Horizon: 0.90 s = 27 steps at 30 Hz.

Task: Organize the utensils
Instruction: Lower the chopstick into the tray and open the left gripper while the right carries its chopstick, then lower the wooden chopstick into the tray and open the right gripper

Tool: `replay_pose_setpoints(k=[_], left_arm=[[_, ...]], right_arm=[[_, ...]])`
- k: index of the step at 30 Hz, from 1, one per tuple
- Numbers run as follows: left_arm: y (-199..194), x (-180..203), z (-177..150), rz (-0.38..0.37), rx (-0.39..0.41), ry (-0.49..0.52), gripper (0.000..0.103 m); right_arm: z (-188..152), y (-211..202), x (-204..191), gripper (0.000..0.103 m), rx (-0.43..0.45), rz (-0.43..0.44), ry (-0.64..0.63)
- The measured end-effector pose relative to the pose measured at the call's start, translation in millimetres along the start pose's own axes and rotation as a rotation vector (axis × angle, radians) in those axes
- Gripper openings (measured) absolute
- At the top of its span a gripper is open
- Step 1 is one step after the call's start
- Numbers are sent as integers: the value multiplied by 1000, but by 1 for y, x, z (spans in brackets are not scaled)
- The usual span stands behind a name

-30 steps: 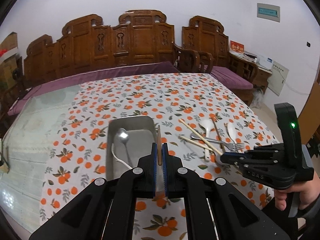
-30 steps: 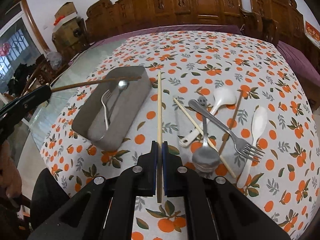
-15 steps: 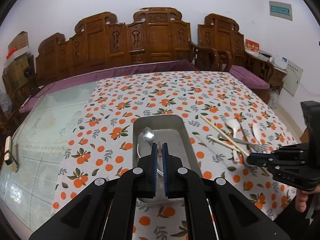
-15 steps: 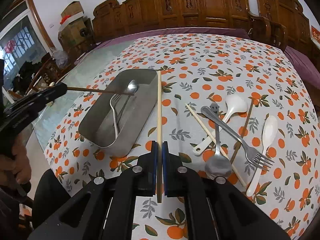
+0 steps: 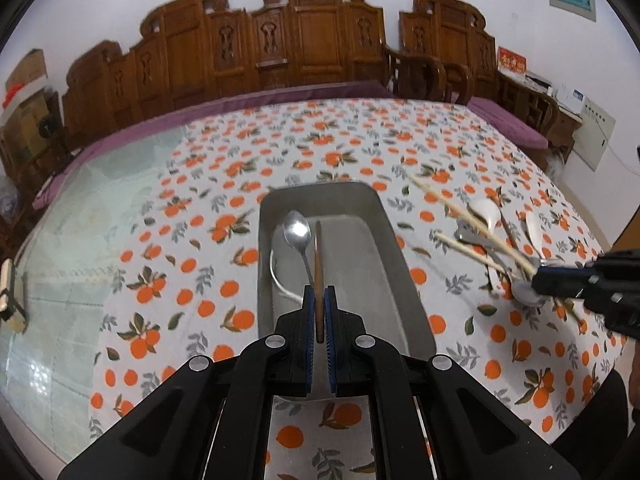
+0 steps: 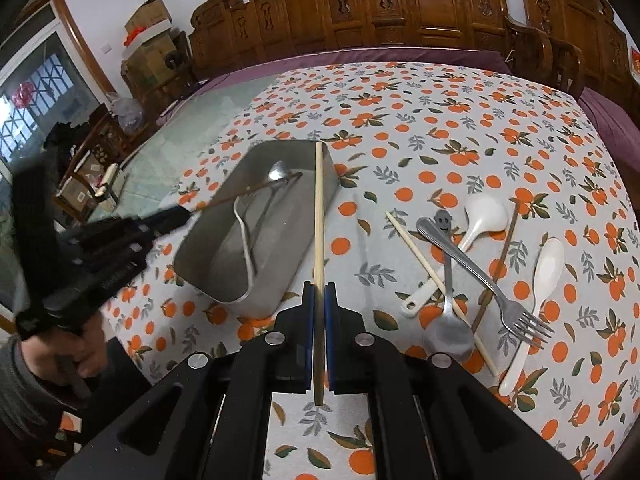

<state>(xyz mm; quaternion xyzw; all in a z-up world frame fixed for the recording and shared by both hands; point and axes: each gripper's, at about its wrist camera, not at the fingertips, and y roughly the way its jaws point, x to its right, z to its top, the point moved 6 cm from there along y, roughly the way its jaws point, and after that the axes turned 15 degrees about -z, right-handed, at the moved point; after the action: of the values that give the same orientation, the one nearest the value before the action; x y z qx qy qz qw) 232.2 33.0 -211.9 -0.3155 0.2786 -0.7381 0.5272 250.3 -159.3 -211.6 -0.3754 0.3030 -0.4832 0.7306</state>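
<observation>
My left gripper (image 5: 319, 294) is shut on a dark brown chopstick (image 5: 318, 264) whose far end reaches into the metal tray (image 5: 404, 264), beside a steel spoon (image 5: 298, 234). In the right wrist view that dark chopstick (image 6: 248, 192) slants over the metal tray (image 6: 308, 236) from the left gripper (image 6: 180, 214). My right gripper (image 6: 319, 292) is shut on a pale wooden chopstick (image 6: 319, 216) that points over the tray's right rim. A white-handled utensil (image 6: 245, 240) also lies in the tray.
On the orange-print cloth right of the tray lie a steel fork (image 6: 480, 276), a steel spoon (image 6: 448, 320), two white spoons (image 6: 476, 220) (image 6: 540, 280), a pale chopstick (image 6: 432, 276) and a dark chopstick (image 6: 498, 268). Carved wooden benches (image 5: 280, 52) stand behind the table. A person's hand (image 6: 48, 356) holds the left gripper.
The left gripper has come down and forward over the tray, so the dark chopstick's tip now sits low inside it. The right gripper with the pale chopstick has barely moved.
</observation>
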Motion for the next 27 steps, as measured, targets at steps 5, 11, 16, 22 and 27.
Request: replay_pose_setpoints(k=[5, 11, 16, 22, 27], left_arm=[[6, -5, -1, -30, -31, -13, 4], [13, -9, -2, -61, -65, -32, 4], [13, -11, -4, -73, -84, -26, 11], [-2, -16, 0, -80, -68, -31, 28], [-20, -30, 4, -63, -48, -50, 44]], right_arm=[[8, 0, -2, 6, -4, 0, -21], [13, 4, -8, 6, -12, 10, -32], [15, 11, -20, 6, -21, 40, -32], [21, 19, -40, 6, -30, 69, -41], [29, 31, -59, 6, -40, 72, -46]])
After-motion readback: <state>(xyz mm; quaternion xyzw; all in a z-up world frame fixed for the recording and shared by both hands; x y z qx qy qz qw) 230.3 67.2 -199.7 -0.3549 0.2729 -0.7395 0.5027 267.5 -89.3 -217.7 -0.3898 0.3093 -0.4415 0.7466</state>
